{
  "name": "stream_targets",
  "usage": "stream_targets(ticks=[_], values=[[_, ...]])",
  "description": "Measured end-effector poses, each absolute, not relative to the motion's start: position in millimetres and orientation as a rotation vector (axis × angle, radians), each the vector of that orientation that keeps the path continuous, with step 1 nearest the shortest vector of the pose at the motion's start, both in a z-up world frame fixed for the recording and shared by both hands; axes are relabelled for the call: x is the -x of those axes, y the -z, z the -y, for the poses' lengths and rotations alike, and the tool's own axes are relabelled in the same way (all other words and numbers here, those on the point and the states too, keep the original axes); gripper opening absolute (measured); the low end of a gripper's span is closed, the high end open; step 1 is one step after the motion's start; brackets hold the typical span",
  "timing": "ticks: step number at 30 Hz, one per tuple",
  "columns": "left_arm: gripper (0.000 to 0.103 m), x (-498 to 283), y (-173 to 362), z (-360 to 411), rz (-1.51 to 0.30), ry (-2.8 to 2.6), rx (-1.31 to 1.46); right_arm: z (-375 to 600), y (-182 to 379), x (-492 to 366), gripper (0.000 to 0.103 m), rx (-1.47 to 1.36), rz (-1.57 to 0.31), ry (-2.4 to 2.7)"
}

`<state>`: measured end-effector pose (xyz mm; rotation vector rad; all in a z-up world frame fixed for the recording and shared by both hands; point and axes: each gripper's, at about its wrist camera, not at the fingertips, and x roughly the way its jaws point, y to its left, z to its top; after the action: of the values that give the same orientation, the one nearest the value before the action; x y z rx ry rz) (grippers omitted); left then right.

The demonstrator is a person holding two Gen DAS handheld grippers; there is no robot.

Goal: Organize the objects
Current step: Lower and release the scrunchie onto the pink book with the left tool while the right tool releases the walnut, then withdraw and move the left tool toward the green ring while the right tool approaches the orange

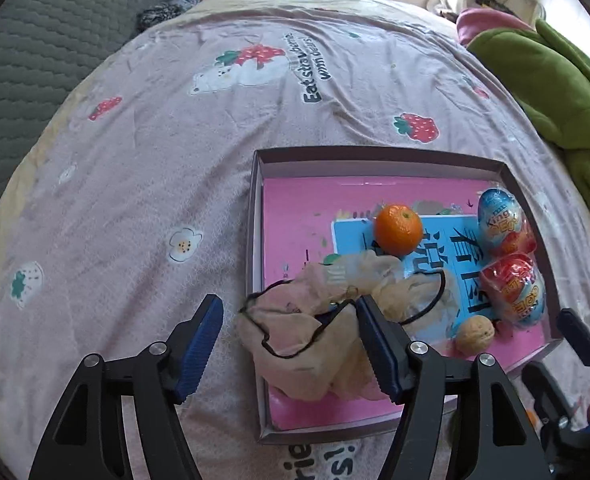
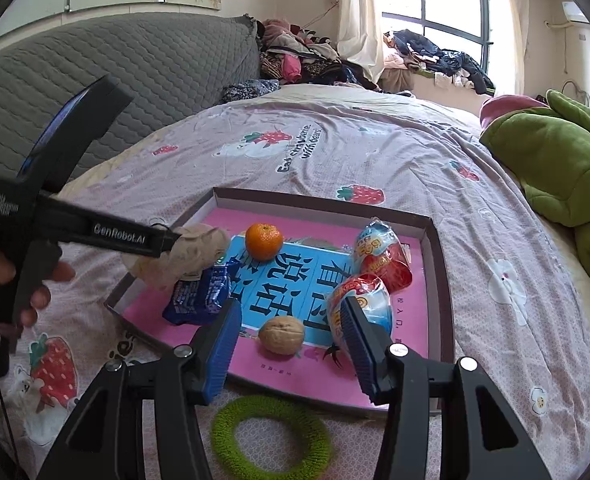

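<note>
- The shallow box [image 2: 435, 248] with a pink floor lies on a bed under a strawberry-print sheet [image 1: 143, 152].
- Inside it are a tangerine [image 2: 263, 241] at the far middle, a walnut [image 2: 281, 335] near the front, two foil-wrapped toy eggs [image 2: 381, 256] on the right and a blue snack packet [image 2: 199, 296] on the left.
- A beige cloth pouch with a black cord [image 1: 303, 320] sags over the box's left wall, half in, half out.
- The left tool [image 1: 291, 344] hangs above that pouch with its jaws spread wide, pads clear of the fabric.
- The right tool [image 2: 291, 344] is partly spread above the box's near edge, pinching nothing; the walnut shows between its fingers.
- A green knitted ring [image 2: 271, 436] lies on the sheet just outside the box's near wall.
</note>
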<state>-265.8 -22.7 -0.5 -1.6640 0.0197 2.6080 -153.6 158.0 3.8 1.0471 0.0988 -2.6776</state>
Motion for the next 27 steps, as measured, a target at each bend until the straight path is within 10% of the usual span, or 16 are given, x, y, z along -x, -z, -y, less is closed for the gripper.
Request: stream_targets(ticks=[27], values=[[0.071,183.2,-87.6,28.3,0.055,-2.789,1.358,-184.1,-95.0,96.3,0.059,-0.734,-0.017,2.804]])
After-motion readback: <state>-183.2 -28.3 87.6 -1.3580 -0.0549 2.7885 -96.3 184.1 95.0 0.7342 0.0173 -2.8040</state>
